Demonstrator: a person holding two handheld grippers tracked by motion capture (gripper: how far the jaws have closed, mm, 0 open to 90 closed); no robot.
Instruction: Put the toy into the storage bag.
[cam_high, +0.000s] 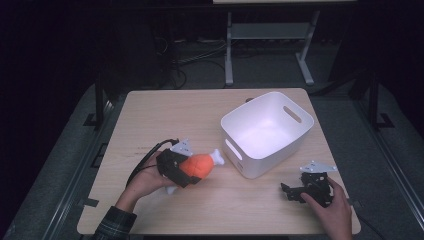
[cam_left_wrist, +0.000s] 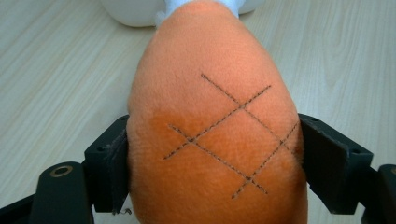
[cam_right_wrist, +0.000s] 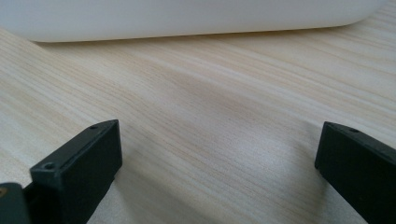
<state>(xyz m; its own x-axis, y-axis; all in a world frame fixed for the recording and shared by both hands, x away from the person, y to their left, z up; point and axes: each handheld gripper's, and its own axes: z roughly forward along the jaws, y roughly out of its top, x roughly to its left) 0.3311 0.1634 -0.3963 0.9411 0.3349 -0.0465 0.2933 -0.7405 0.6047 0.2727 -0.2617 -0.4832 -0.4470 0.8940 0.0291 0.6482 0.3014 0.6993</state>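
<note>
Orange plush drumstick (cam_left_wrist: 212, 135) | clamped between left gripper (cam_left_wrist: 212, 161) fingers (cam_left_wrist: 109, 163)

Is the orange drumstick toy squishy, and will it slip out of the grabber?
The drumstick toy is probably squishy: its fuzzy cloth bulges around the left gripper. It likely won't slip, since that fuzz grips the jaws. It seems light, held up by one end.

One orange plush drumstick (cam_high: 199, 165) with a white bone end and one white bin (cam_high: 267, 133) with two handle slots are on the single wooden worktop (cam_high: 165, 115). Two tools are there, a left tool (cam_high: 176, 169) and a right tool (cam_high: 306, 189), each in one hand.
</note>
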